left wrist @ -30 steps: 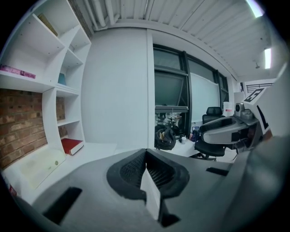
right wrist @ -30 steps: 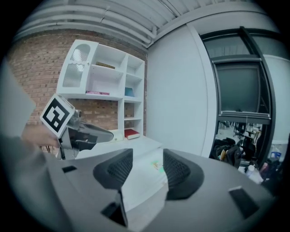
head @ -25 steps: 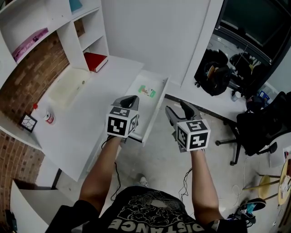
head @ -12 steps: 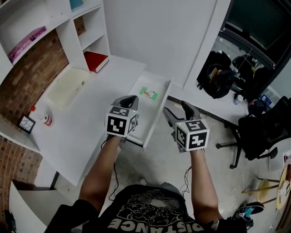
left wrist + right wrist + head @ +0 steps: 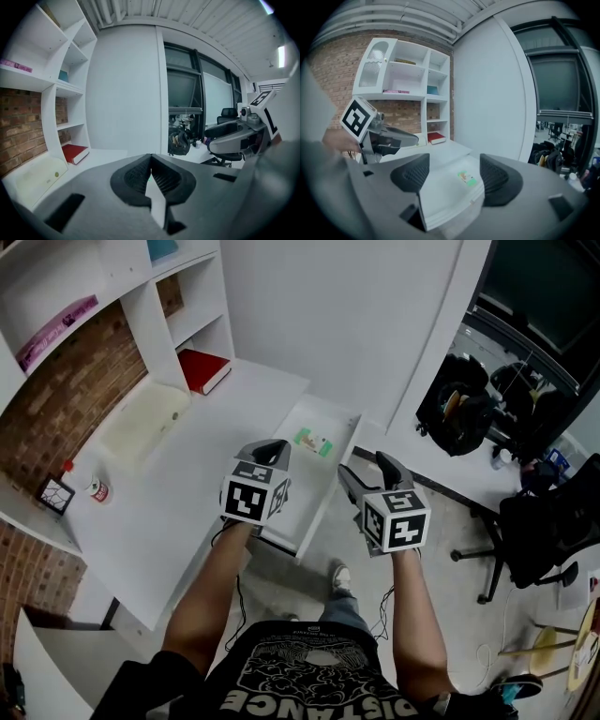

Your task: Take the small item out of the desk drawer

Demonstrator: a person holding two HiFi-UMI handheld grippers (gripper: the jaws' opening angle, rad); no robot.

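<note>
My right gripper (image 5: 367, 468) (image 5: 452, 176) has just been spreading its jaws and they stand wide apart with nothing pinched. Between them I look down the open drawer (image 5: 305, 486) (image 5: 440, 199) from its front end. The small item (image 5: 313, 442) (image 5: 465, 178) lies flat on the drawer's floor toward its far end, ahead of the jaws and clear of them. In the head view this gripper hangs just off the drawer's right front corner.

My left gripper (image 5: 272, 448) (image 5: 151, 159) has its jaws pressed together at the tips, holding nothing, over the drawer's left front part.

The item's label shows green and orange print that is too small to read. The print on my shirt (image 5: 309, 681) seems to read "DISTANCE".

Left of the drawer runs the white desk (image 5: 187, 493), with a cream mat (image 5: 141, 423) and a small white jar (image 5: 97, 489) on it. Beyond that a red book (image 5: 204, 368) (image 5: 74, 152) (image 5: 436, 137) lies in the bottom bay of the shelf unit (image 5: 150, 315). Well to the drawer's right a black backpack (image 5: 461, 413) rests on another white top, and a black office chair (image 5: 544, 531) stands past it. Nothing lies between my right jaws and the item.
</note>
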